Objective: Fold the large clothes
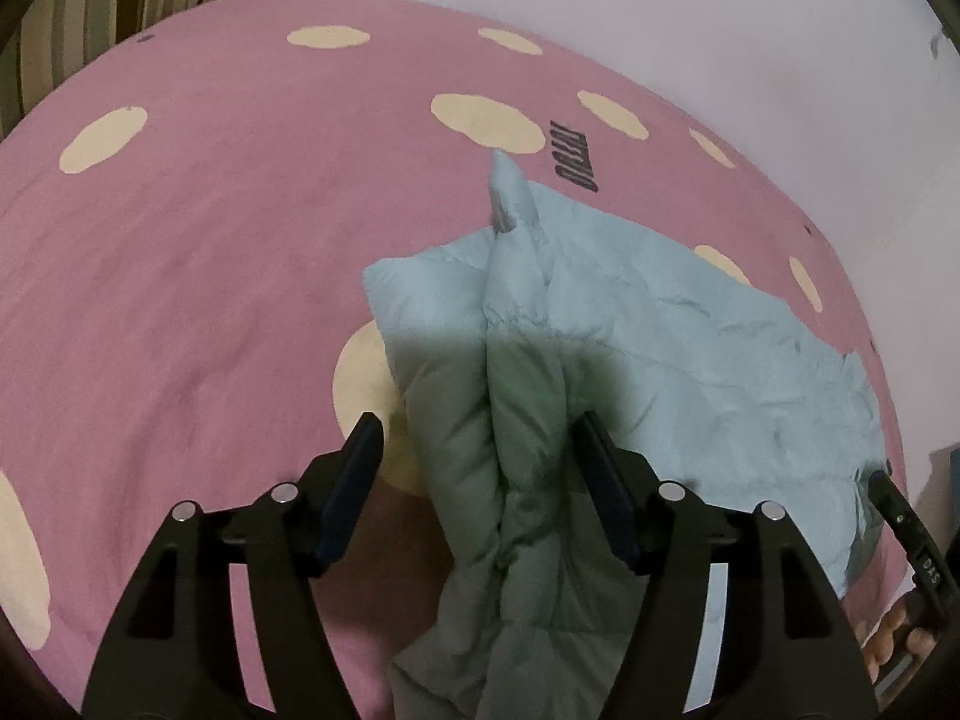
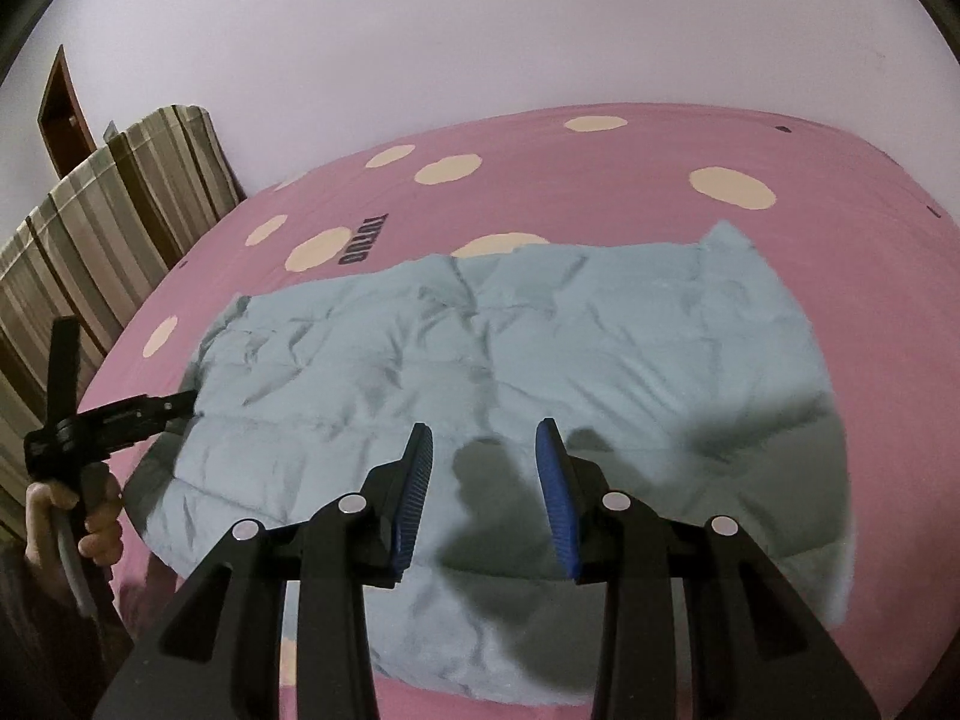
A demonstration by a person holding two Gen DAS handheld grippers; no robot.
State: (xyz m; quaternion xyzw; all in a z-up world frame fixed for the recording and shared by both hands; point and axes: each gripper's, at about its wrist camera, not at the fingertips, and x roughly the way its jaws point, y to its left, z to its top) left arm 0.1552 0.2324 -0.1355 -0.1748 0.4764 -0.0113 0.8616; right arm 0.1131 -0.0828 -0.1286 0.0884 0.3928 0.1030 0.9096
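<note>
Only the right wrist view shows the one pale-blue padded jacket spread whole on the bed, both hand-held grippers, left and right, spread, pinching nothing.

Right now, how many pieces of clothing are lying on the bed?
1: a light blue padded jacket, spread on the pink dotted bedspread. Its folded end lies between the open left gripper fingers; the open right gripper hovers above its near edge. Anything beneath it is hidden.
</note>
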